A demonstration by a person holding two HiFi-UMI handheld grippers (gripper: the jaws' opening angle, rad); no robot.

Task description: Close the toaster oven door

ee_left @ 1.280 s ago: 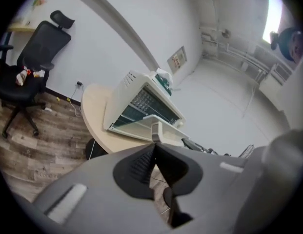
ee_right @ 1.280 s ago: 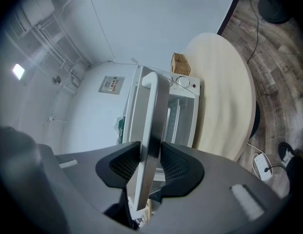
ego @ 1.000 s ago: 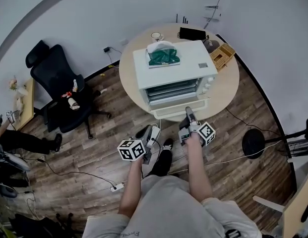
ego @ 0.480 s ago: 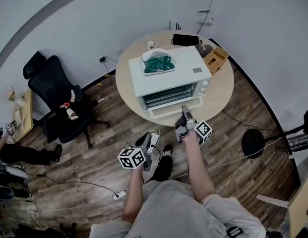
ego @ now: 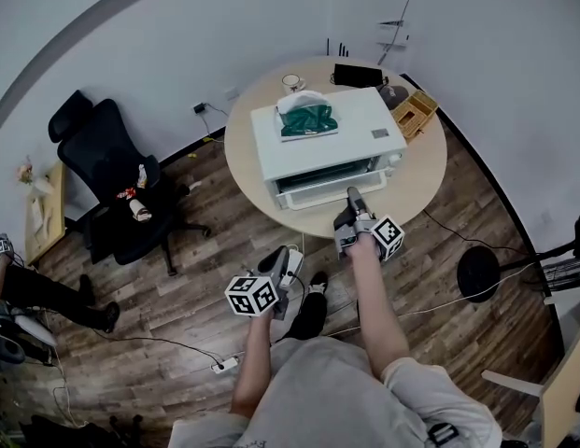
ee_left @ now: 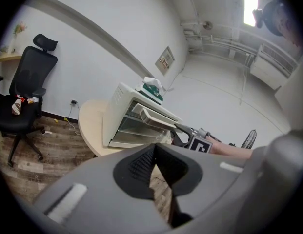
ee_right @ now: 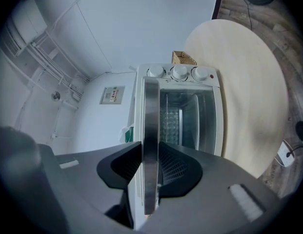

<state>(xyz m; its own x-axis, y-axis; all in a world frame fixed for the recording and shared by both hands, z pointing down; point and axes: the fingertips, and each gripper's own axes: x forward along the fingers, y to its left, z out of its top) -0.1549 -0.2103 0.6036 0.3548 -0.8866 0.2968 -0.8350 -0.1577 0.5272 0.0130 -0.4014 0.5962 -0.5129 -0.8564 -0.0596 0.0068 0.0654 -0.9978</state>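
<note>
A white toaster oven [ego: 322,143] stands on the round table [ego: 416,180]. Its door [ego: 332,190] is tilted partway up, with the cavity and rack [ee_right: 173,121] still showing. My right gripper [ego: 353,203] is at the door's front edge. In the right gripper view the metal door handle [ee_right: 151,126] runs between the jaws of the right gripper [ee_right: 151,172], which are closing with both pads against it. My left gripper [ego: 278,271] hangs low over the floor, well short of the table. It is shut and holds nothing. The left gripper [ee_left: 154,152] looks toward the oven [ee_left: 123,116].
A green-and-white bag [ego: 306,119] lies on the oven's top. A cup [ego: 293,82], a black device [ego: 358,75] and a wooden box [ego: 416,112] sit at the table's far side. A black office chair [ego: 112,171] is to the left. Cables and a power strip [ego: 224,364] lie on the floor.
The oven door has swung up from lying flat open to partway raised. My right gripper rose and moved toward the oven with it. The left gripper barely moved.
</note>
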